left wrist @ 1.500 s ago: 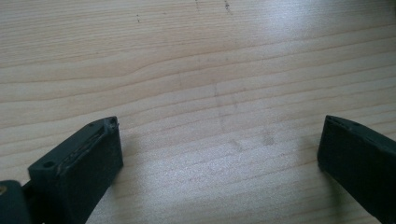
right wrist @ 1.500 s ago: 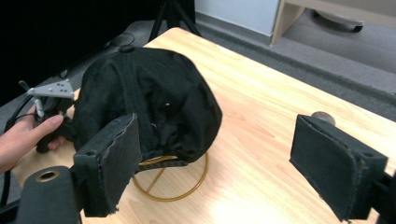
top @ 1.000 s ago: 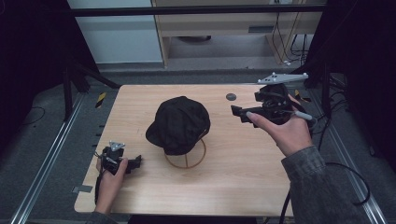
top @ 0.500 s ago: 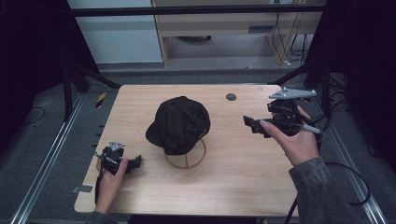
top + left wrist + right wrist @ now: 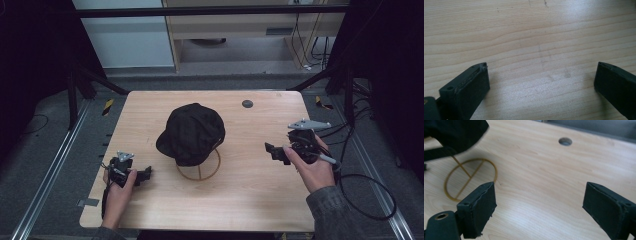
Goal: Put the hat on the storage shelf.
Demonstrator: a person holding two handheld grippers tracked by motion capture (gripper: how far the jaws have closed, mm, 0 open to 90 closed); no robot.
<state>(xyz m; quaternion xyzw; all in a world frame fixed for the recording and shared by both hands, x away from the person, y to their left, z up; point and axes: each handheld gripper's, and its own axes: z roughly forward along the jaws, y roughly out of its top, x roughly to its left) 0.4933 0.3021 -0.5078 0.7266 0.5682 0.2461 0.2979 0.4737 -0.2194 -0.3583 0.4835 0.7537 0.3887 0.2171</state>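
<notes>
At seven o'clock on the pale wooden surface [image 5: 150, 210] our left gripper [image 5: 144, 174] rests, jaws apart and empty; at three, our right gripper [image 5: 270, 151] likewise. Centred beyond, the black fabric cap [image 5: 192, 132] already sits on its thin brass wire stand [image 5: 200, 169], so we judge little remains.

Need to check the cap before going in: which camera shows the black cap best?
The high view: the whole black cap sits on its gold wire stand, mid-table. The right gripper view catches just a dark edge of it above the stand's ring. The left gripper view faces bare tabletop.
</notes>
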